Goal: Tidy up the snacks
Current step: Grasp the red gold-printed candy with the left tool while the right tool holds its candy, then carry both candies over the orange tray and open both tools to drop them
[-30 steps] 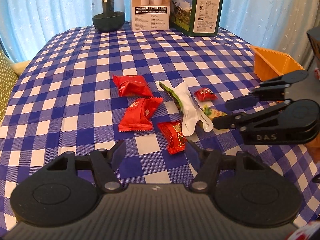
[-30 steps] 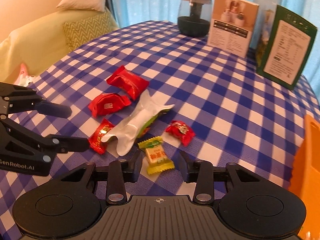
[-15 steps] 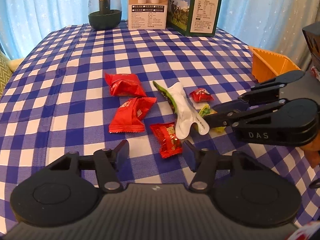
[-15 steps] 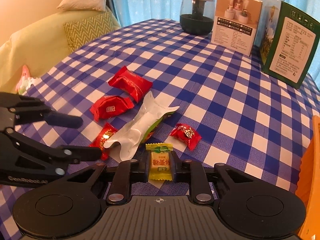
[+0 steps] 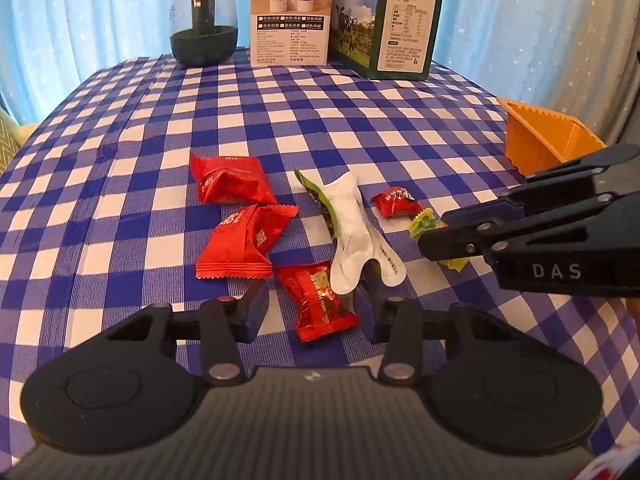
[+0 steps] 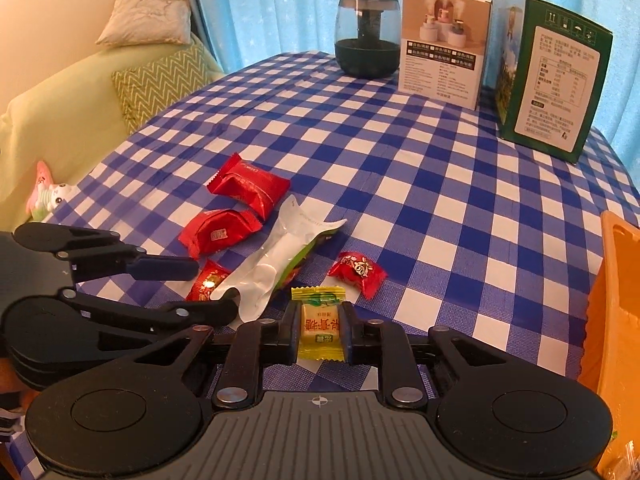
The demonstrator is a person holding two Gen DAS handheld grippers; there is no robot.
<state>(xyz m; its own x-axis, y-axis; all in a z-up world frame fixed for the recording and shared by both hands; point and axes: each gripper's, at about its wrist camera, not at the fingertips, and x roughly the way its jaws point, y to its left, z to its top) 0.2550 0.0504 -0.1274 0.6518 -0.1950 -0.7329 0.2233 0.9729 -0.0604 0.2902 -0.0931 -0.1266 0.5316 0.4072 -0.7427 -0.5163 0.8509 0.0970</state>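
Right gripper point(image 6: 320, 334): we have the fingers clamped on the yellow candy point(image 6: 320, 326), low over the checked tabletop point(image 6: 460, 200). Left gripper point(image 5: 310, 308): fingers have just been closing, now narrow, straddling a small red candy point(image 5: 318, 300), pads not touching it. Count: two big red crinkly foil packs, two small red candies, one yellow, one flat white pouch point(image 5: 356, 236). Orange plastic bin point(image 5: 548, 140) off right.

a table point(image 6: 460, 184) is covered with a blue and white checked cloth. pale blue curtains point(image 5: 100, 12) with little white stars are hung behind it, and daylight is let through. a light green sofa point(image 6: 52, 120) with two pillows is seen beside a cream wall point(image 6: 72, 4).
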